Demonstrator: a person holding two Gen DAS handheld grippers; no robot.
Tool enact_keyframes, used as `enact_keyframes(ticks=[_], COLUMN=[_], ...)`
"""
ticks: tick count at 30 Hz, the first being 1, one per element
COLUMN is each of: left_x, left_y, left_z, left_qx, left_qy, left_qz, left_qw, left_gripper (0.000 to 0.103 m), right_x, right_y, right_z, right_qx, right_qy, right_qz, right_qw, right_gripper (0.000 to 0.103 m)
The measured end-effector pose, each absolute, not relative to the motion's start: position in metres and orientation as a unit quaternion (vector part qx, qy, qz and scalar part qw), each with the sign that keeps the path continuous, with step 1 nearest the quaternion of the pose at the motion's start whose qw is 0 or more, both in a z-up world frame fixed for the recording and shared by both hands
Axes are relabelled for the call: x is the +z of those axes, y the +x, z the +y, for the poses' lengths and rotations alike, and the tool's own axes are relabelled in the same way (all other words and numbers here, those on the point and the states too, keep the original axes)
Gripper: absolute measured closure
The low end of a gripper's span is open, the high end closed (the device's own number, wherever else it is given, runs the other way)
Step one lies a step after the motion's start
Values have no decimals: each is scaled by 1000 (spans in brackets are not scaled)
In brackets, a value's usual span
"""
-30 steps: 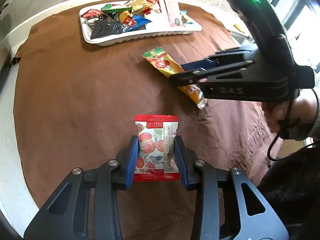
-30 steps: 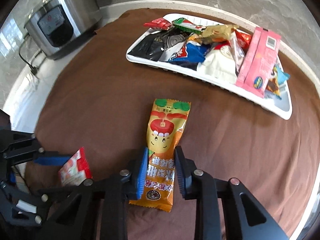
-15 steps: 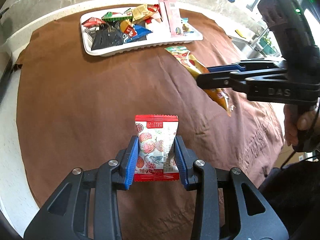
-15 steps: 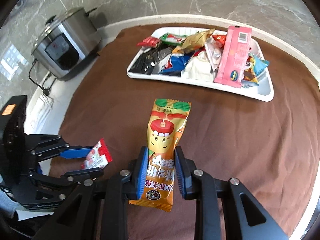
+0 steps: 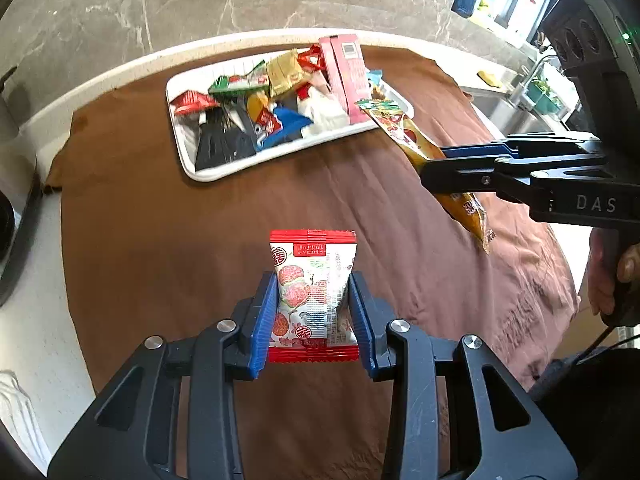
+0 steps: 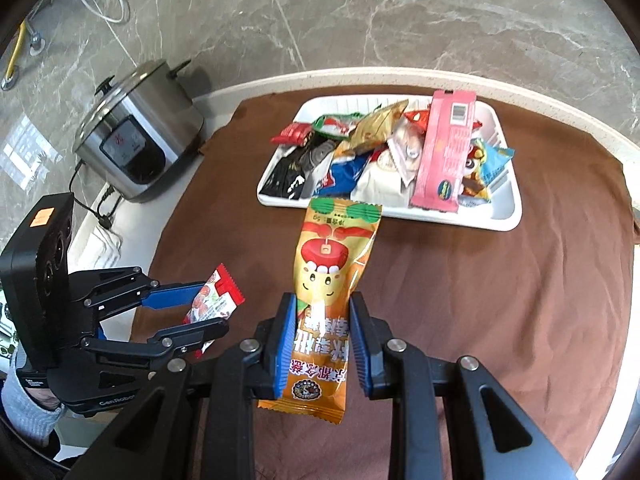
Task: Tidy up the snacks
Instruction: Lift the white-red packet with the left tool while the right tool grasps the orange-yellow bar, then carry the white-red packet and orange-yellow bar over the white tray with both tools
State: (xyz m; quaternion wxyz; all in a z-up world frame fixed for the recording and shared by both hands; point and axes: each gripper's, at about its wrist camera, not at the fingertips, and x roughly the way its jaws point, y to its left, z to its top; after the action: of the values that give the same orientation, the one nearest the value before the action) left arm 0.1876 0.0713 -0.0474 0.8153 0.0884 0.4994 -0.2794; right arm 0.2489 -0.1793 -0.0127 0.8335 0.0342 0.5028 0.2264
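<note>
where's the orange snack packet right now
The orange snack packet is clamped in the right gripper, above the brown cloth, just short of the white tray.

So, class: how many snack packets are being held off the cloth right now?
2. A red-and-white packet is clamped in the left tool; a long orange packet is in the right tool. The rest lie piled in the white tray.
</note>
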Motion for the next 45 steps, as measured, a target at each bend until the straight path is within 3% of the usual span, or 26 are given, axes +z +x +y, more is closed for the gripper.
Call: enact_keyframes(ticks=[25,45], left_x=[-24,-18], left_y=[220,340], left_z=[64,66], left_qx=[-259,-236], left_qy=[92,-3], left_qz=[473,457], left_qw=[837,857], left_gripper=[70,70], right_x=[5,-7], right_y=[273,377], right_z=[-188,-185], right_qx=[213,176], right_qy=[57,36], right_qz=[481,461], right_qw=[848,869], right_gripper=[74,74])
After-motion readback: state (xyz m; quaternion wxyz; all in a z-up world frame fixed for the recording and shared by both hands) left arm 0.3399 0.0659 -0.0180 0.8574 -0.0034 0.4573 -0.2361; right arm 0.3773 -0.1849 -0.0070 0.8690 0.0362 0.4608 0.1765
